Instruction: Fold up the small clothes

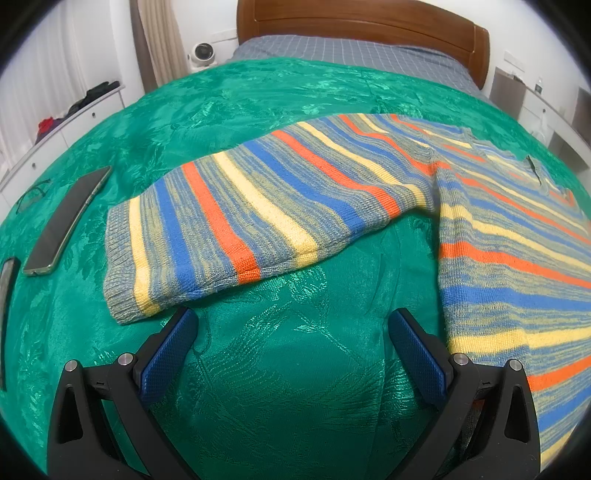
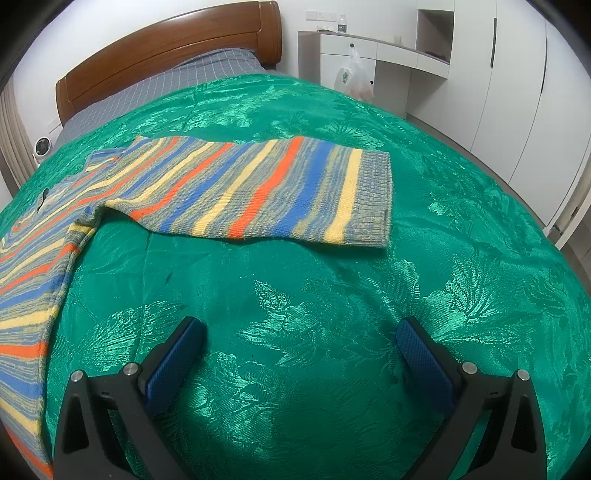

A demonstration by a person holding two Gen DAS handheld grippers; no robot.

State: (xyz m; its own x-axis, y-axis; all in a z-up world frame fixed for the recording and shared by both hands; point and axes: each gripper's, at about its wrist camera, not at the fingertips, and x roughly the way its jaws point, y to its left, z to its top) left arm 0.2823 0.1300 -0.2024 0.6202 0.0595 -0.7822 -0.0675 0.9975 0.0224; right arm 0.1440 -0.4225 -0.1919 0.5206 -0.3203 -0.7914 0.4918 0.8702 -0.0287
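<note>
Both tongs stand wide apart and empty at the lower frame edges: left gripper and right gripper, each with black arms and blue textured pads, over a glossy green leaf-patterned bedspread. Mid-frame lies the striped knit sweater, spread flat; its ribbed-cuffed left sleeve and right sleeve extend outward. At far left rests a dark phone. Uppermost, a wooden headboard.
</note>
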